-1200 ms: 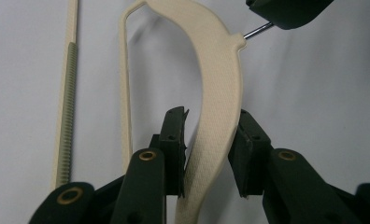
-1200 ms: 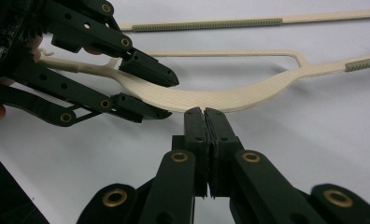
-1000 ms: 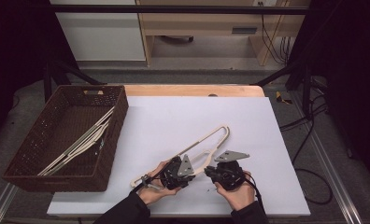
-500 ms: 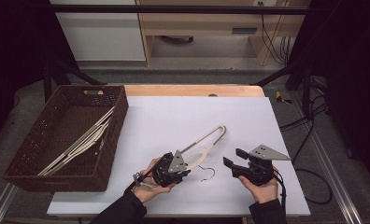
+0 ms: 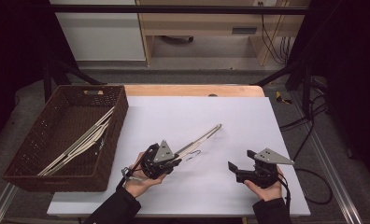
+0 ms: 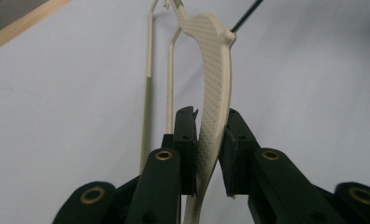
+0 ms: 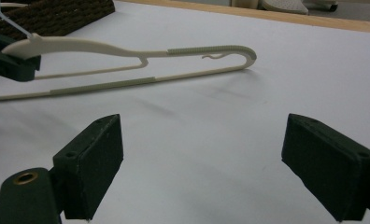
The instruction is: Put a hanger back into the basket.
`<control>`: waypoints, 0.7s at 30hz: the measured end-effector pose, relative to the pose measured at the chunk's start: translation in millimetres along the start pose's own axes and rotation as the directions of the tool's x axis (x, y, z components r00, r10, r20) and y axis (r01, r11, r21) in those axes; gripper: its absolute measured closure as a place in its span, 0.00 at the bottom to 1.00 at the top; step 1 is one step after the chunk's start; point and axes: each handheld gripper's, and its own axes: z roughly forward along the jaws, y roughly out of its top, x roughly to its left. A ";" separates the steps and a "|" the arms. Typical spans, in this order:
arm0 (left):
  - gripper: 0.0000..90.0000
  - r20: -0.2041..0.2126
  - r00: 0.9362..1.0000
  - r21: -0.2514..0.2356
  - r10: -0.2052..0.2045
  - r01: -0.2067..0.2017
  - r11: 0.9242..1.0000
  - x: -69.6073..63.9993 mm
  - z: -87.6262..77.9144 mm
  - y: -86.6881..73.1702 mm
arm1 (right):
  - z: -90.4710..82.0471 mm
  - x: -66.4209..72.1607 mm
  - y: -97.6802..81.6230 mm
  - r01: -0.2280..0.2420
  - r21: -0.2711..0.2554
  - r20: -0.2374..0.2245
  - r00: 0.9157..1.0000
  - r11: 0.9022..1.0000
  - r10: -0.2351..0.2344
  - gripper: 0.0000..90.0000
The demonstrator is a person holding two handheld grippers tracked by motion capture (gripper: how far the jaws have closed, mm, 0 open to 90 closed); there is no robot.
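A cream plastic hanger (image 5: 199, 139) lies slanted over the white tabletop (image 5: 248, 116), its far end toward the middle of the table. My left gripper (image 5: 174, 161) is shut on its near shoulder, beside the small metal hook (image 5: 194, 155). In the left gripper view the jaws clamp the dotted shoulder of the hanger (image 6: 217, 79) at the left gripper (image 6: 206, 135). My right gripper (image 5: 233, 170) stands open at the front right, apart from the hanger. In the right gripper view, the right gripper (image 7: 204, 158) has nothing between its jaws, and the hanger (image 7: 127, 53) is farther off.
A dark wicker basket (image 5: 29, 140) at the left holds several cream hangers (image 5: 80, 142). A wooden strip (image 5: 192, 89) borders the far table edge. Cables (image 5: 309, 126) hang off the right side.
My right gripper has let go of the hanger, opened and drawn away to the right. The left gripper keeps its hold, and the hanger has turned more edge-on.
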 end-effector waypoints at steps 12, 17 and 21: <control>0.93 -0.066 0.991 -0.044 -0.116 0.113 0.993 27.2 -18.1 -4.0 | -2.3 -3.3 -0.9 -0.011 -0.005 0.007 1.000 1.000 0.011 0.14; 0.95 -0.042 0.983 -0.078 -0.178 0.174 0.982 32.9 -24.9 -5.2 | -2.9 -3.2 -0.7 -0.012 -0.015 -0.001 1.000 1.000 0.012 0.13; 0.96 -0.073 0.985 -0.084 -0.157 0.151 0.985 34.2 -34.8 -3.5 | -4.3 -3.9 -0.2 -0.011 -0.023 0.000 1.000 1.000 0.011 0.13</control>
